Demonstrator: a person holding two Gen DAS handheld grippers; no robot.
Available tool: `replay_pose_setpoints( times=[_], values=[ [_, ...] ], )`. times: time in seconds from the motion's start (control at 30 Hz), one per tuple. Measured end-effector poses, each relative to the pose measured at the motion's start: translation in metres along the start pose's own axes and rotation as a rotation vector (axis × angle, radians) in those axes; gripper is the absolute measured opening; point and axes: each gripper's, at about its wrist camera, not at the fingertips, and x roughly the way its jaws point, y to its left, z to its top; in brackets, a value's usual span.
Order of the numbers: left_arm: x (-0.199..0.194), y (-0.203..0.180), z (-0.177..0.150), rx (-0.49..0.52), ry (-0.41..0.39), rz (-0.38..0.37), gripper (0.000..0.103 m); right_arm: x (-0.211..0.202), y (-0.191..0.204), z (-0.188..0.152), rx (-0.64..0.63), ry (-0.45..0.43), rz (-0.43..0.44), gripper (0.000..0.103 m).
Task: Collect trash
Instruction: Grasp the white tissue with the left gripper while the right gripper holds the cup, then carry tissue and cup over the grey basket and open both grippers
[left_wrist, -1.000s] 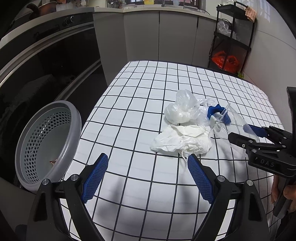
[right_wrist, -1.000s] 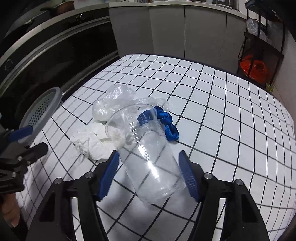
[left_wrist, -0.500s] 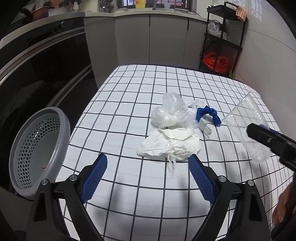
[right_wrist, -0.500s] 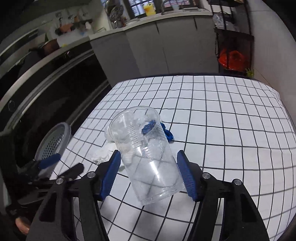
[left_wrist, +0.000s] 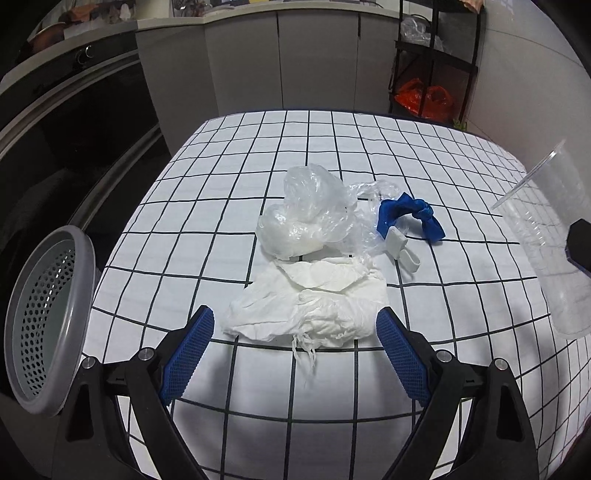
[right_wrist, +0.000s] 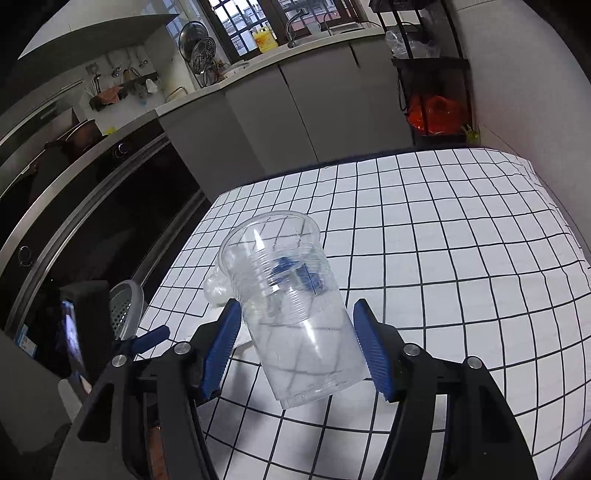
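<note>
My right gripper (right_wrist: 297, 350) is shut on a clear plastic cup (right_wrist: 288, 302) and holds it tilted above the checked tablecloth; the cup also shows at the right edge of the left wrist view (left_wrist: 550, 236). My left gripper (left_wrist: 295, 350) is open and empty, just short of a crumpled white tissue pile (left_wrist: 310, 302). Behind the tissue lie a clear plastic bag (left_wrist: 306, 218), a blue cloth scrap (left_wrist: 410, 218) and a small white plastic piece (left_wrist: 400, 247). A grey perforated basket (left_wrist: 44, 321) stands off the table's left edge.
The table has a white cloth with a black grid (left_wrist: 332, 147). A dark oven front (left_wrist: 74, 122) runs along the left. Grey cabinets (left_wrist: 314, 55) and a black rack with an orange bag (left_wrist: 424, 99) stand behind the table.
My right gripper has lifted the cup well above the table and away from the trash pile. My left gripper has moved closer to the tissue pile.
</note>
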Motion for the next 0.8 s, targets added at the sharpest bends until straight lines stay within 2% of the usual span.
replay_pose_setpoints(
  times=[0.13, 0.17, 0.23, 0.27, 0.33, 0.4, 0.5, 0.63, 0.8],
  values=[
    [0.012, -0.003, 0.001, 0.0, 0.025, 0.009, 0.087, 0.0, -0.004, 0.002, 0.009, 0.001, 0.004, 0.061],
    [0.014, -0.003, 0.001, -0.003, 0.027, 0.009, 0.084, 0.0, -0.006, 0.002, 0.013, 0.001, 0.008, 0.061],
    [0.017, -0.003, 0.001, -0.003, 0.032, 0.0, 0.071, 0.001, -0.007, 0.002, 0.016, 0.004, 0.005, 0.061],
    [0.018, -0.004, 0.0, -0.001, 0.042, -0.01, 0.06, 0.001, -0.008, 0.002, 0.016, 0.006, 0.002, 0.061],
    [0.019, -0.002, -0.003, -0.008, 0.047, -0.028, 0.054, 0.003, -0.008, 0.001, 0.015, 0.013, 0.0, 0.061],
    [0.017, -0.002, -0.005, -0.007, 0.047, -0.035, 0.038, 0.005, -0.008, 0.0, 0.01, 0.018, -0.002, 0.061],
    [0.01, 0.003, -0.008, -0.007, 0.053, -0.051, 0.023, 0.008, -0.003, 0.0, -0.001, 0.028, -0.004, 0.061],
    [-0.004, 0.015, -0.01, -0.024, 0.045, -0.06, 0.022, 0.01, 0.004, -0.002, -0.022, 0.03, -0.003, 0.061],
    [-0.035, 0.037, -0.01, -0.024, -0.009, -0.029, 0.022, 0.01, 0.015, -0.005, -0.042, 0.031, 0.006, 0.061]
  ],
)
